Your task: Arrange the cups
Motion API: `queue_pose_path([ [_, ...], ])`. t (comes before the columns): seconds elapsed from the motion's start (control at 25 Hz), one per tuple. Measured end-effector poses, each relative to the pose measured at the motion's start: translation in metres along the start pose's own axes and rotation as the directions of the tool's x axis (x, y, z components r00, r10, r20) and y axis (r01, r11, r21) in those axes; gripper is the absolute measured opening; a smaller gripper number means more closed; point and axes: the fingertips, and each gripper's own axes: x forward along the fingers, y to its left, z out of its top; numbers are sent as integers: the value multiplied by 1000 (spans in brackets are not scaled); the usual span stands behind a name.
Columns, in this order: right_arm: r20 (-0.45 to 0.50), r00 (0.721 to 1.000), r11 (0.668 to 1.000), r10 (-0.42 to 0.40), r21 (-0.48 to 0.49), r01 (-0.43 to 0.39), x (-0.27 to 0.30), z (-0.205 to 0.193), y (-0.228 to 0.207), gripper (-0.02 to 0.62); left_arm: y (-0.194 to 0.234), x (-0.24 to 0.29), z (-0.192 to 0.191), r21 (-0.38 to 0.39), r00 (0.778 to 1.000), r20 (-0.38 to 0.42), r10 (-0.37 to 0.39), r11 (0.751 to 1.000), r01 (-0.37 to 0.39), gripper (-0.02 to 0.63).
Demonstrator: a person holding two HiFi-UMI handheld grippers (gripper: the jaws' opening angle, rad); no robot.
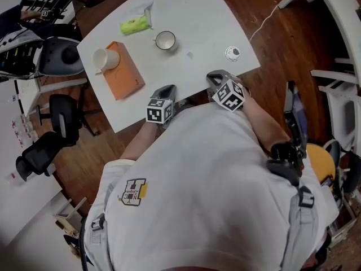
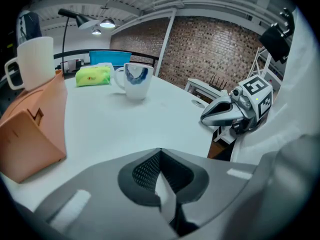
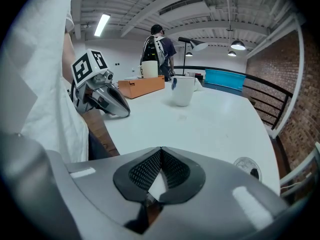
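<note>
Upright, cup [image 1: 105, 59] on box [image 1: 127, 75], mug [image 1: 165, 40] on table [image 1: 197, 16]

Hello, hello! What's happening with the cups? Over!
Both shut, empty: left gripper, right gripper, at table edge. One cup on orange box, other cup on table. Nothing in the way. Over.

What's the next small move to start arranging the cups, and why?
Probably open the left gripper and reach for the cup on the orange box. Both it and the right gripper sit shut and empty at the table edge, and that cup is perched apart from the other cup.
</note>
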Motion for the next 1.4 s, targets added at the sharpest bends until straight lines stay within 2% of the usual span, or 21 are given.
queue_pose_path([
  [0.92, -2, 1000, 1000, 9, 17, -9, 3, 0, -1, 0, 1, 1, -1, 7, 1000, 9, 3, 1000, -3, 0],
  [1.12, -6, 1000, 1000, 14, 12, -14, 0, 0, 0, 0, 10, -4, 13, -17, 997, 64, 32, 999, -31, 5],
  [1.24, -14, 1000, 1000, 19, 11, -19, 0, 0, 0, 0, 24, -6, 42, 30, 989, 129, 69, 997, -73, 8],
  [1.4, -20, 1000, 999, 7, 47, -6, -5, 2, -12, 0, 48, -4, 93, 171, 973, 206, 103, 975, -140, 41],
])
